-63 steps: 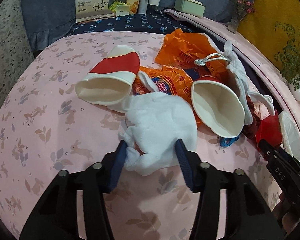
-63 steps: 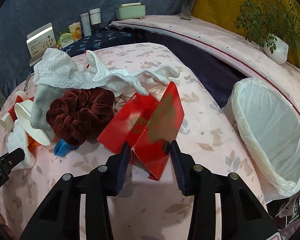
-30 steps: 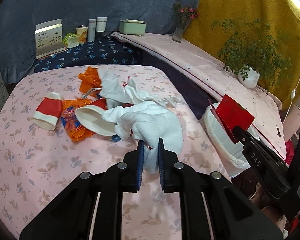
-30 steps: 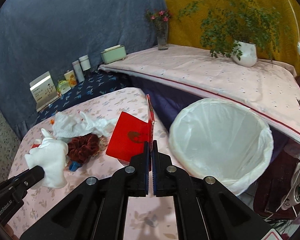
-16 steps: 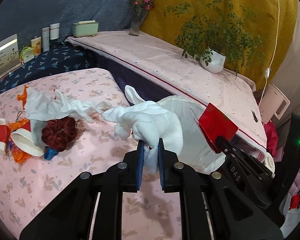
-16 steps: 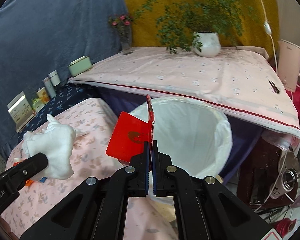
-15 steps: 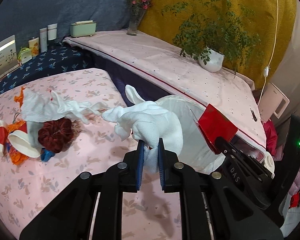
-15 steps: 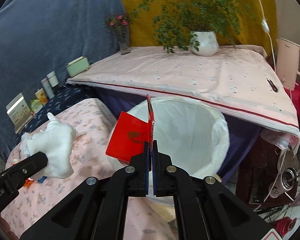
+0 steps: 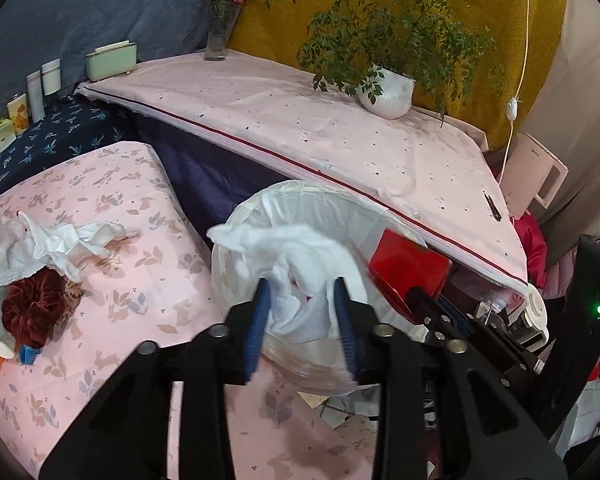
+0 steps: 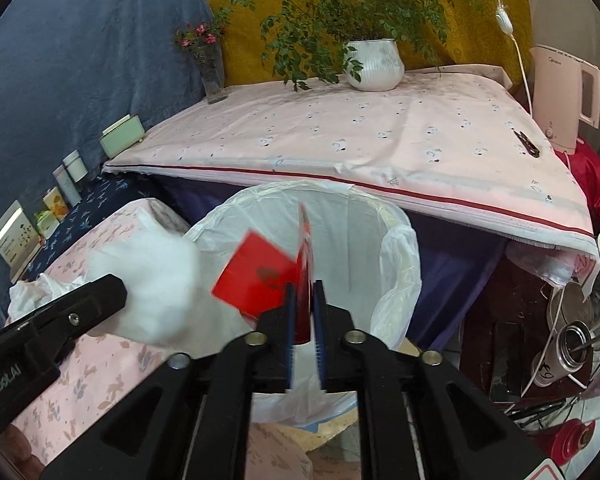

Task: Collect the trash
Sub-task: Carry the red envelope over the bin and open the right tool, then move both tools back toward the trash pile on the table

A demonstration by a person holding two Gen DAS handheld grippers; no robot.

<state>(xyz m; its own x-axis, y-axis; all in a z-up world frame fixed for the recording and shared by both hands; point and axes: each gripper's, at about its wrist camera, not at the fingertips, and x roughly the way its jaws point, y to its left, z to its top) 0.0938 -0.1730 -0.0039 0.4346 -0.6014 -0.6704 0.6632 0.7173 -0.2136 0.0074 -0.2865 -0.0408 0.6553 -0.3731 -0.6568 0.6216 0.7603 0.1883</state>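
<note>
Nearest, the left claw (image 9: 302,312) stands spread wide, the white cloth wad (image 9: 300,280) loose between its fingers, apparently let go to drop. The right claw (image 10: 303,320) is parted slightly around the red card (image 10: 260,278). Both hang over the lined bin (image 10: 396,248) off the bench's (image 9: 120,300) right edge; more trash lies at its far-left edge

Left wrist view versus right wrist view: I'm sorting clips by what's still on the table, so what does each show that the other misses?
Only the left wrist view shows the leftover pile: a dark red scrunchie and crumpled white cloths. Only the right wrist view shows the pink kettle. Both show the lined trash bin, the white tissue between the open left gripper fingers, and the red card in the slightly parted right gripper.
</note>
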